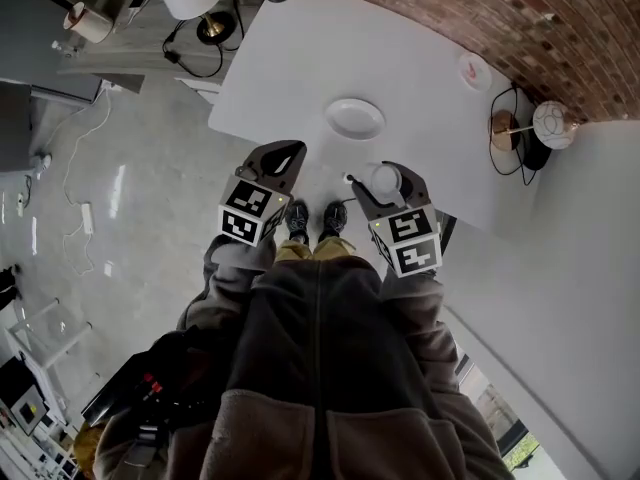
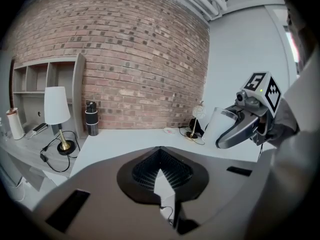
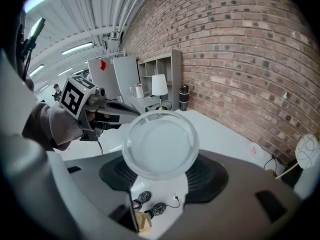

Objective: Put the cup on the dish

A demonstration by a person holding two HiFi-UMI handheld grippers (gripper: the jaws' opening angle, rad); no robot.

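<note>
While right hand-held gripper [image 1: 386, 182] clamps cup [image 3: 159, 143] | mouth up | axis near-upright

A smooth, translucent cup [image 3: 159, 144], glass or plastic, sits clamped in the matt grey plastic right gripper [image 1: 385, 180] over a matt white table [image 1: 300, 58] bearing a glossy white dish [image 1: 354, 118], with a rough red brick wall [image 1: 450, 8] behind the table.

head: steeply down | gripper views: low, forward | shared: table [image 1: 300, 68], brick wall [image 2: 140, 59]

Clear cup [image 3: 160, 144] held in right claw [image 1: 385, 181], short of the white dish [image 1: 354, 118].
</note>
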